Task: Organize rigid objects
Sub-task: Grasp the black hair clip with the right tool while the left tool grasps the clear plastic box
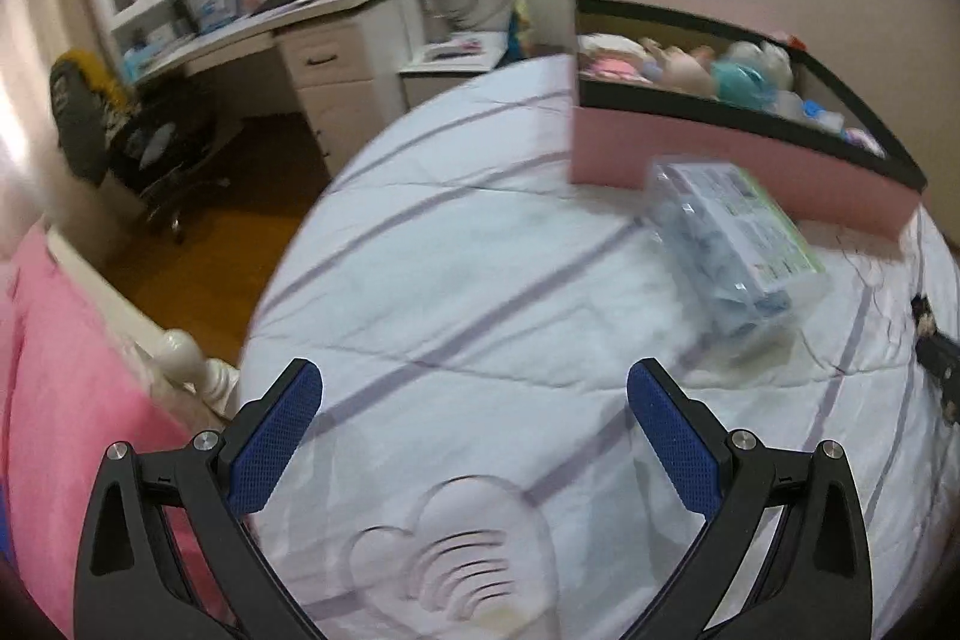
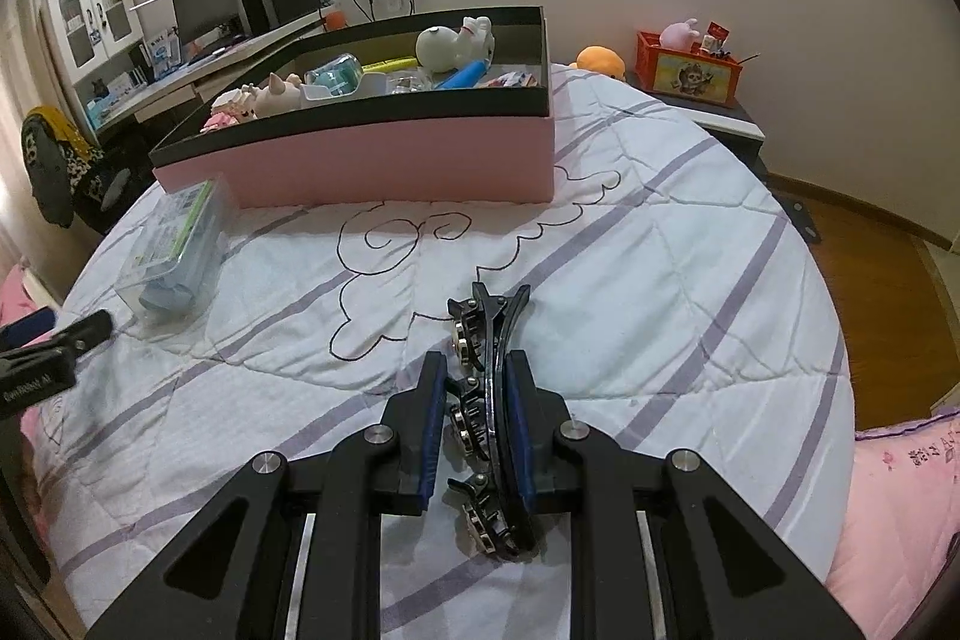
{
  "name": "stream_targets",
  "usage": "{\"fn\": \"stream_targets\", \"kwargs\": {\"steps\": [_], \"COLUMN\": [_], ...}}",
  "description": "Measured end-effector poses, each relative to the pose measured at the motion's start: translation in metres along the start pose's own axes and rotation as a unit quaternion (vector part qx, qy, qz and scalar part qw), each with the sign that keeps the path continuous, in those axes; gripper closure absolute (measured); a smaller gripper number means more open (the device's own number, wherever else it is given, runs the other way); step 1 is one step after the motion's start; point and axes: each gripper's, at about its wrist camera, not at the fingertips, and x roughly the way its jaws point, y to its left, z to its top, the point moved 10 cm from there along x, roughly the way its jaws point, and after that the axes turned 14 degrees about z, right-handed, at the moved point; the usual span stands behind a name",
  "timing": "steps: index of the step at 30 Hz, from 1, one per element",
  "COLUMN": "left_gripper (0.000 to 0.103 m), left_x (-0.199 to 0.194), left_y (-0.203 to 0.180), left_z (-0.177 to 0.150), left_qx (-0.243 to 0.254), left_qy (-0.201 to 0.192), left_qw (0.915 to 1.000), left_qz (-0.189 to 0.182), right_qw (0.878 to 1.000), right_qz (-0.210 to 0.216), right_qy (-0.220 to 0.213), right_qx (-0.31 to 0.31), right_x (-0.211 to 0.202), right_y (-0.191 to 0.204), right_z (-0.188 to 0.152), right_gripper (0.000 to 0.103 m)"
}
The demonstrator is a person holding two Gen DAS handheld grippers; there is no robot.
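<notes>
The right gripper [image 2: 474, 388] has its jaws clamped on a black hair clip [image 2: 489, 370] with metal ornaments, just above the bed [image 2: 660, 280]. The clip sits edge-on between the pads, and much of it sticks out beyond them toward the far side. I think this is the main risk: the grip is on a thin, curved piece, so a quick swing or a turn of the wrist could make the clip rotate or slip out and fall on the quilt. The clip could also catch on the black rim of the pink box [image 2: 384, 160] if it comes in too low.

The left gripper [image 1: 474, 400] hovers over the bed with its jaws wide apart and nothing between them. To its far right lies a clear plastic case [image 1: 732, 244], close to the near wall of the pink box. The left view is blurred, so fine details there are not sure.

The pink box stands at the far side of the bed and already holds toys, a blue tube and other small things, so free space inside is limited; a careless drop may land on a toy and bounce out. If both grippers go to the box together, they could meet near the plastic case. Beyond the bed there are a desk [image 2: 198, 70] with a monitor and a small orange crate [image 2: 690, 70].
</notes>
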Motion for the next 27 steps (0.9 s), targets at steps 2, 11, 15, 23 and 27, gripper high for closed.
{"fn": "stream_targets", "kwargs": {"steps": [2,11,15,23,27], "left_gripper": [0.000,0.000,0.000,0.036,0.039], "left_x": [-0.007,-0.036,-0.023,0.009,0.001], "left_y": [-0.004,-0.095,-0.114,-0.110,-0.103], "left_z": [0.000,0.020,0.031,0.031,0.024], "left_qx": [-0.012,0.035,0.038,0.047,0.086], "left_qy": [-0.001,-0.017,-0.001,0.017,-0.003], "left_qw": [0.9992,0.9909,0.9924,0.9937,0.9884], "left_qz": [-0.038,-0.129,-0.117,-0.101,-0.125], "right_qw": [1.000,1.000,1.000,1.000,1.000], "right_qz": [-0.001,-0.003,-0.004,0.004,0.003], "right_qy": [0.000,0.000,0.001,-0.002,-0.001], "right_qx": [0.001,0.000,-0.003,0.003,0.002], "right_x": [0.000,0.001,0.001,-0.001,-0.001], "right_y": [0.000,0.002,0.002,-0.001,-0.001], "right_z": [0.000,0.000,0.000,-0.001,-0.001], "right_gripper": [0.083,0.083,0.083,0.083,0.083]}}
